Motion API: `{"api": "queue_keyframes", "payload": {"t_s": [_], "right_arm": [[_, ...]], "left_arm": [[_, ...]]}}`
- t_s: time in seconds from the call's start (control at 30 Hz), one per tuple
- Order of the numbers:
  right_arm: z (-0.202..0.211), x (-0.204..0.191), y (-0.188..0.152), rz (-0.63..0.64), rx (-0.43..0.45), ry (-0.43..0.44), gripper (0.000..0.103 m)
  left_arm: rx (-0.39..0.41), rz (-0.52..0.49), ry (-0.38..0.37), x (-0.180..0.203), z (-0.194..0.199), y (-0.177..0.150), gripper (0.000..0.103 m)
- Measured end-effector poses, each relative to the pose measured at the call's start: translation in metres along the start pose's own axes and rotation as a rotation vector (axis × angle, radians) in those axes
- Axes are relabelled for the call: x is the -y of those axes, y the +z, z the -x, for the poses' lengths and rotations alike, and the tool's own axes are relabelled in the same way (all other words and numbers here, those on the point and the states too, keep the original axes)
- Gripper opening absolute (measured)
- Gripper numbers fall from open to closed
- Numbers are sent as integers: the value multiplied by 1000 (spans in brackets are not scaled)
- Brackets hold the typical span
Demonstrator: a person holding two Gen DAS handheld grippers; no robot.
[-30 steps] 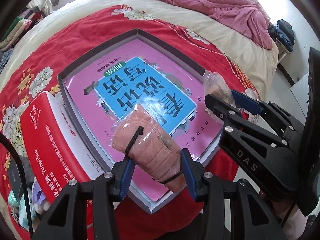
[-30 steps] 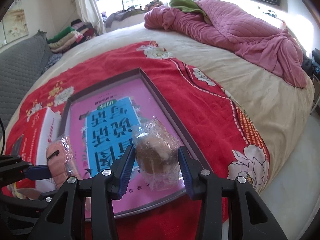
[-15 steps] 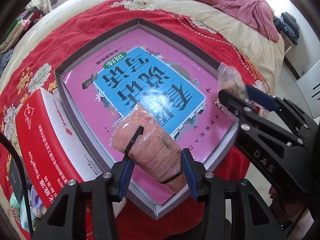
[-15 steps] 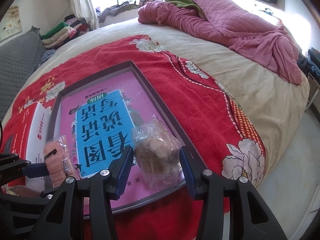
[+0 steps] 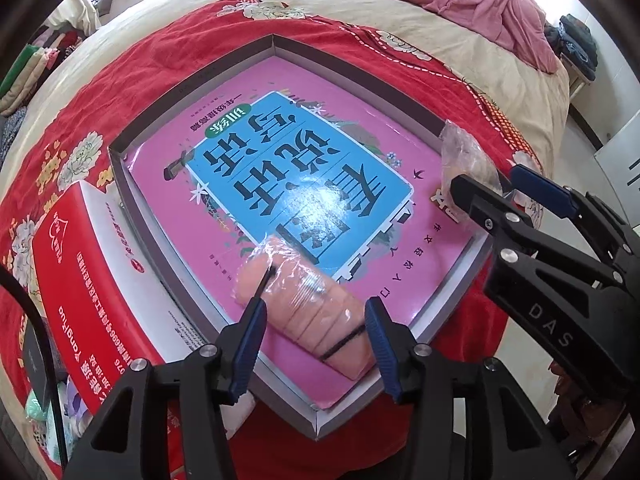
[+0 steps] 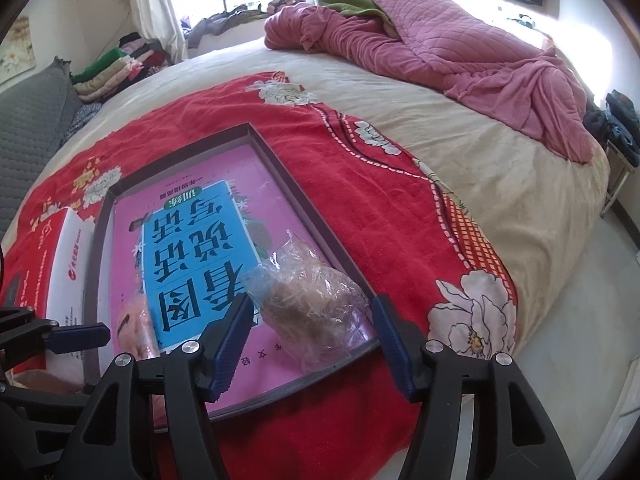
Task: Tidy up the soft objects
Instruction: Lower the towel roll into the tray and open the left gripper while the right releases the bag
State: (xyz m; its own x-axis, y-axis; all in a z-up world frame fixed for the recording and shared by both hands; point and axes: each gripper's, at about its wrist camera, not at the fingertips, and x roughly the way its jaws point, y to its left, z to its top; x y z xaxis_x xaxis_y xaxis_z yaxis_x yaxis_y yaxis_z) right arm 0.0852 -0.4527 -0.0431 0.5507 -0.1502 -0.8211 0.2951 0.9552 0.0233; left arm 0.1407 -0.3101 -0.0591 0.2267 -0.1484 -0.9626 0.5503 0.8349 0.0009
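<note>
Bed: cream sheet partly covered by a red flowered blanket; a crumpled pink quilt lies at the far end.
Tray: shallow grey cardboard box on the red blanket, holding a pink and blue book.
Pink roll: peach-pink soft roll in clear wrap with black bands, lying on the book at the tray's near corner.
Left hand-held gripper: jaws opening; blue pads straddle the pink roll, and contact cannot be told.
Brown bundle: brownish soft bundle in a crinkled clear bag, resting at the tray's right edge.
Right hand-held gripper: jaws opening, pads apart on either side of the bag, not pressing.
Red carton: just beside the tray's left edge.
</note>
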Motion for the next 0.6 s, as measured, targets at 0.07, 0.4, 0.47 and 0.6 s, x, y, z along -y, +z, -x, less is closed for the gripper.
{"api": "queue_keyframes", "payload": {"t_s": [0.07,0.4,0.47,0.6], "right_arm": [[2,1,0,-3,4,0,64],[4,-4,0,11,16,-21,71],[6,-3,0,3,21,-7,74],[13,-2,2,-25,42,27,75]], "left_arm": [[3,3,-3,-1,2,-1,54],[64,18,-23,-7,31,-11,58],[76,31,-31,-9,36,-13,60],[101,48,-42,-13,46,-17,66]]}}
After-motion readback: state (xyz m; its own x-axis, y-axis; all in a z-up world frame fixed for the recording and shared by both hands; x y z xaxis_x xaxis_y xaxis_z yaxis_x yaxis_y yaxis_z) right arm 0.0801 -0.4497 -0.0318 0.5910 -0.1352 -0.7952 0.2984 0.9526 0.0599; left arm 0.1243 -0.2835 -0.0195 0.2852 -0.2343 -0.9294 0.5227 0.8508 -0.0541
